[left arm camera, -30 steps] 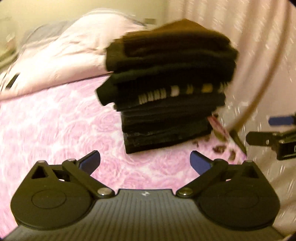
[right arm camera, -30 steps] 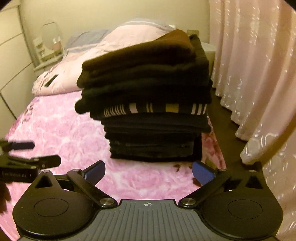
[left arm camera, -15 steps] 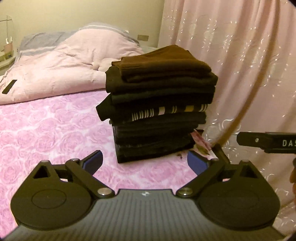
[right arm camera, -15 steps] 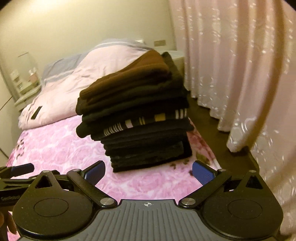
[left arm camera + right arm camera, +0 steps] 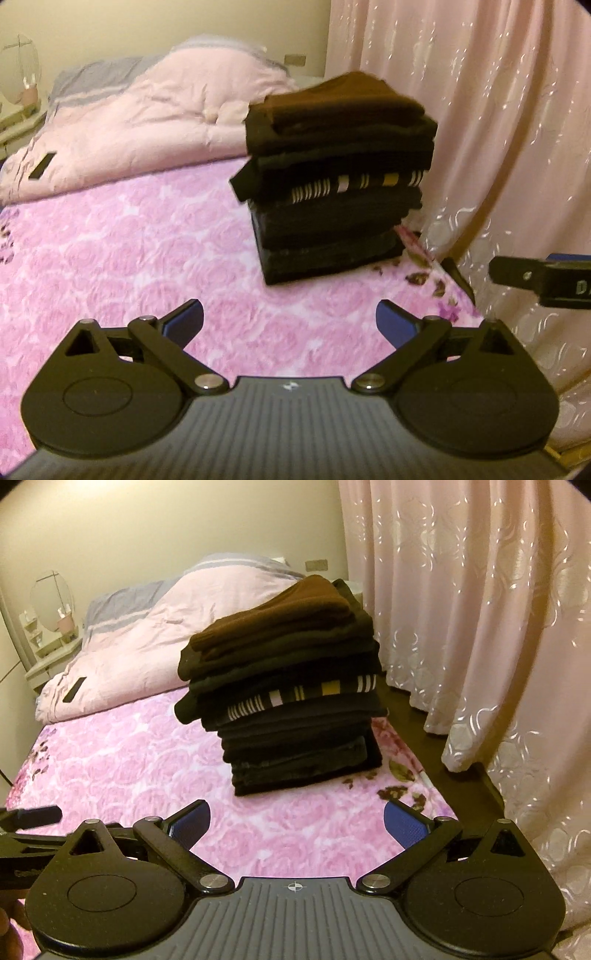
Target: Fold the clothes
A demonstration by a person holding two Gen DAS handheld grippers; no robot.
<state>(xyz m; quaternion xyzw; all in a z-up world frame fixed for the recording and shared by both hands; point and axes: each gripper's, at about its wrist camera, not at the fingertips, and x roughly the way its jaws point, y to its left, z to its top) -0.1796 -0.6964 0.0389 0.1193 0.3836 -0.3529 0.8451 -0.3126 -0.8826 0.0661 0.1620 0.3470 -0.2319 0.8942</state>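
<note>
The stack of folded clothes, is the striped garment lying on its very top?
No, the brown garment tops the stack; the striped garment lies midway down.

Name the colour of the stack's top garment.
Brown top garment, clearest in the right wrist view.

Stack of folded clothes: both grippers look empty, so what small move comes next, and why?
Probably turn away to find another garment. The stack of folded clothes stands finished near the bed's curtain-side edge, the left gripper and right gripper are open and hold nothing, and no unfolded garment shows on the pink bedspread.
</note>
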